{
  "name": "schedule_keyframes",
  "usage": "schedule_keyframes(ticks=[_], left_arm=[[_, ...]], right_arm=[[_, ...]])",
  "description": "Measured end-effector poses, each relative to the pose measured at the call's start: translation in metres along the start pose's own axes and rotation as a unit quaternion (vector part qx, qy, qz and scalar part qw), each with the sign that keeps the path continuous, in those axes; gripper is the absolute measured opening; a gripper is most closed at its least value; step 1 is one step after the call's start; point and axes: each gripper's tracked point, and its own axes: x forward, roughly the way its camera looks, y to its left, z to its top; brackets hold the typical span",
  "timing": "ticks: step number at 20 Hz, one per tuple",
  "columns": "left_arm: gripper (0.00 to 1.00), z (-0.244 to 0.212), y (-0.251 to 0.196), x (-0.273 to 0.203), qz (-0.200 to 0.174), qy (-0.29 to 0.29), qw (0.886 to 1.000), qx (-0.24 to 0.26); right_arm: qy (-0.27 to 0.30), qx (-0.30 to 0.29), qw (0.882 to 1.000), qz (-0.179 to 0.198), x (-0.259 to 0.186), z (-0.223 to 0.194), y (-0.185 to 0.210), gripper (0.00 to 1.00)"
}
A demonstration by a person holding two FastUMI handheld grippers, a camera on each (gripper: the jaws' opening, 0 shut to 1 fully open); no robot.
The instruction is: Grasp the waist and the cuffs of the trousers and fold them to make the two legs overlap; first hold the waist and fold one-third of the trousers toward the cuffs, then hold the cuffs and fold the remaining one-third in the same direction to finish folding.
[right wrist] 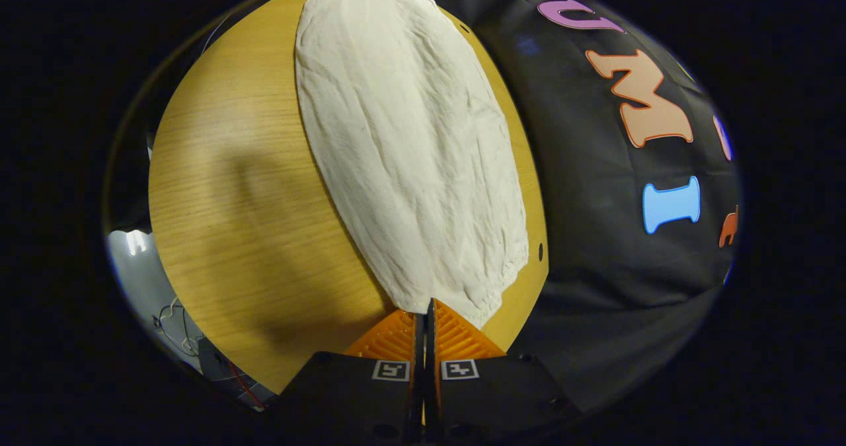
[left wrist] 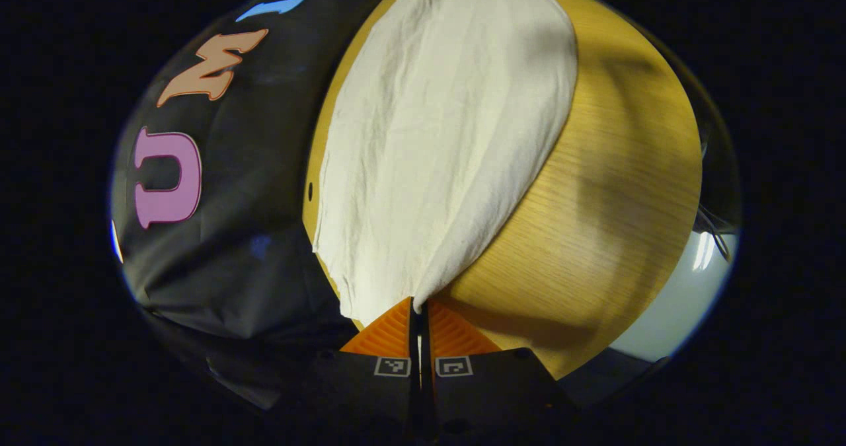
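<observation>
Checking both grippers from my end:
left gripper (left wrist: 419, 310): fingers pressed together, pinching the near edge of the trousers (left wrist: 436, 142); I see cloth caught right at the tips.
right gripper (right wrist: 427, 308): fingers closed to a thin slit, near edge of the trousers (right wrist: 410, 148) meets the tips; looks clamped.
trousers: pale cloth, spread flat and long on the wooden table (left wrist: 608, 201), running away from each camera, wrinkled, close to the table edge by the booth wall.
table (right wrist: 231, 201): bare wood beside the cloth, a shadow across it.
</observation>
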Motion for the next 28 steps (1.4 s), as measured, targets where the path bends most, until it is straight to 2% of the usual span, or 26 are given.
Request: schedule_keyframes(ticks=[2, 3, 8, 9, 12, 13, 17, 20, 21, 25, 28], left_arm=[[0.00, 0.008, 0.025, -0.011, 0.026, 0.002, 0.999, -0.020], [0.00, 0.012, 0.035, -0.016, 0.037, 0.006, 0.999, -0.027], [0.00, 0.029, 0.087, -0.029, 0.094, 0.022, 0.994, -0.057], [0.00, 0.035, 0.094, -0.029, 0.105, 0.026, 0.992, -0.068], [0.00, 0.051, 0.113, -0.029, 0.132, 0.021, 0.987, -0.087], [0.00, 0.049, 0.110, -0.032, 0.140, 0.019, 0.986, -0.093], [0.00, 0.051, 0.112, -0.020, 0.146, 0.003, 0.982, -0.118], [0.00, 0.057, 0.117, -0.008, 0.147, -0.009, 0.979, -0.139], [0.00, 0.060, 0.122, 0.002, 0.141, -0.012, 0.979, -0.148], [0.00, 0.072, 0.149, 0.059, 0.123, -0.029, 0.973, -0.193], [0.00, 0.076, 0.153, 0.097, 0.120, -0.027, 0.973, -0.194]], right_arm=[[-0.010, 0.011, 1.000, -0.018, -0.008, 0.004, -0.018, 0.05], [-0.014, 0.021, 0.999, -0.032, -0.010, 0.006, -0.031, 0.03], [-0.046, 0.077, 0.992, -0.086, -0.017, 0.020, -0.094, 0.03], [-0.053, 0.082, 0.991, -0.096, -0.015, 0.025, -0.107, 0.00], [-0.060, 0.101, 0.986, -0.116, -0.011, 0.036, -0.137, 0.05], [-0.060, 0.108, 0.985, -0.122, -0.007, 0.040, -0.147, 0.03], [-0.041, 0.146, 0.978, -0.143, 0.013, 0.052, -0.180, 0.03], [-0.022, 0.197, 0.968, -0.154, 0.033, 0.066, -0.195, 0.03], [-0.014, 0.210, 0.965, -0.157, 0.040, 0.069, -0.201, 0.05], [0.012, 0.261, 0.951, -0.166, 0.083, 0.081, -0.214, 0.03], [0.033, 0.275, 0.946, -0.166, 0.120, 0.090, -0.217, 0.00]])
